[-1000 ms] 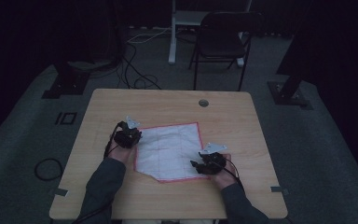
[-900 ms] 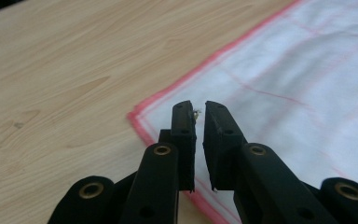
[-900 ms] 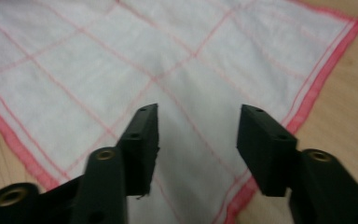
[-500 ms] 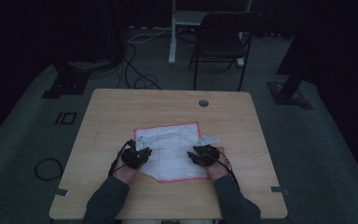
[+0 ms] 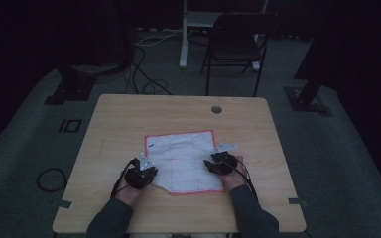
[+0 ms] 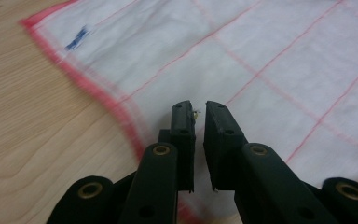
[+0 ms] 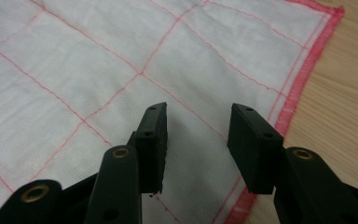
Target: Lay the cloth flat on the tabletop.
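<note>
A white cloth (image 5: 183, 158) with red grid lines and a red hem lies flat on the wooden table (image 5: 129, 119). My left gripper (image 5: 150, 171) hovers over the cloth's left edge near the front; in the left gripper view its jaws (image 6: 198, 106) stand a narrow slit apart above the cloth (image 6: 270, 56), with nothing between them. My right gripper (image 5: 210, 163) is over the cloth's right side. Its jaws (image 7: 196, 109) stand wide apart and have just been opening, the cloth (image 7: 74, 70) lying beneath them and its hem close to the right fingertip (image 7: 251, 135).
A round cable hole (image 5: 217, 109) sits near the table's far edge. A dark chair (image 5: 238, 39) stands beyond the table, with cables on the floor to the left (image 5: 144, 74). Bare wood surrounds the cloth on all sides.
My left gripper has come from the cloth's far left corner down along its left edge toward the front. The right gripper has shifted slightly onto the cloth's right side.
</note>
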{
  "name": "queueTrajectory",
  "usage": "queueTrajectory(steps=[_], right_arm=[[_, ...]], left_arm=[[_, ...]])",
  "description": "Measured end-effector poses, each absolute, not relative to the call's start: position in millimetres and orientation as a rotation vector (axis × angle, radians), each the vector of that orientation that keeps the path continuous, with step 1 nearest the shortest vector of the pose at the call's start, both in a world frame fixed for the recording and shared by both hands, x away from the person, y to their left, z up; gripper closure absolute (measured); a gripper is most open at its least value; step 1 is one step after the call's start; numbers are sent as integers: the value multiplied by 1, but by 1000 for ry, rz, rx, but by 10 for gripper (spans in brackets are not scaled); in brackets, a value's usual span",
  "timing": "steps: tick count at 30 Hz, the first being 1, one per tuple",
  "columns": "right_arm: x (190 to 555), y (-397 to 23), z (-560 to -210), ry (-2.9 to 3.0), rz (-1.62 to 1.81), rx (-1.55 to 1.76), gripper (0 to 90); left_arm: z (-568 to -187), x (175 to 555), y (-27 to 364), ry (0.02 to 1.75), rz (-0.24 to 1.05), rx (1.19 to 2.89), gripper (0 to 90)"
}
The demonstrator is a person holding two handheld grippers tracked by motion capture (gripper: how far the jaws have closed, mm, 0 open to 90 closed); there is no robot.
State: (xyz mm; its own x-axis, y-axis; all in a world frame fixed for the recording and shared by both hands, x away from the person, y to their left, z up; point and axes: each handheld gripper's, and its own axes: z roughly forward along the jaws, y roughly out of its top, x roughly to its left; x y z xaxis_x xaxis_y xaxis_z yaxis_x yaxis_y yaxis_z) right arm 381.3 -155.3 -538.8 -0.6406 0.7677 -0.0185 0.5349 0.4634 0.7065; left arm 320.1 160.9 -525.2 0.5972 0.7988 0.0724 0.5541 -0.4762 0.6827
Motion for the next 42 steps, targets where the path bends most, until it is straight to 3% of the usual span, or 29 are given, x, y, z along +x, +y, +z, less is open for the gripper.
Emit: queueTrajectory(steps=[8, 18, 28, 33, 35, 38, 42], right_arm=[[371, -172, -540, 2347, 968, 1147, 556], [367, -179, -540, 2344, 970, 1158, 546], [367, -181, -541, 2343, 990, 1154, 536], [366, -181, -541, 2342, 994, 1156, 533], [366, -181, -541, 2341, 996, 1155, 532], [366, -181, -542, 2338, 1003, 1156, 532], [366, -181, -542, 2336, 1005, 1156, 532]], left_arm=[[-520, 304, 177, 1094, 520, 2165, 814], [-525, 280, 170, 1042, 461, 2198, 787], [-532, 274, 149, 923, 470, 2241, 651], [-536, 276, 143, 893, 485, 2267, 630], [-535, 277, 143, 899, 496, 2271, 667], [-531, 281, 142, 936, 498, 2266, 894], [-522, 287, 140, 910, 506, 2253, 900]])
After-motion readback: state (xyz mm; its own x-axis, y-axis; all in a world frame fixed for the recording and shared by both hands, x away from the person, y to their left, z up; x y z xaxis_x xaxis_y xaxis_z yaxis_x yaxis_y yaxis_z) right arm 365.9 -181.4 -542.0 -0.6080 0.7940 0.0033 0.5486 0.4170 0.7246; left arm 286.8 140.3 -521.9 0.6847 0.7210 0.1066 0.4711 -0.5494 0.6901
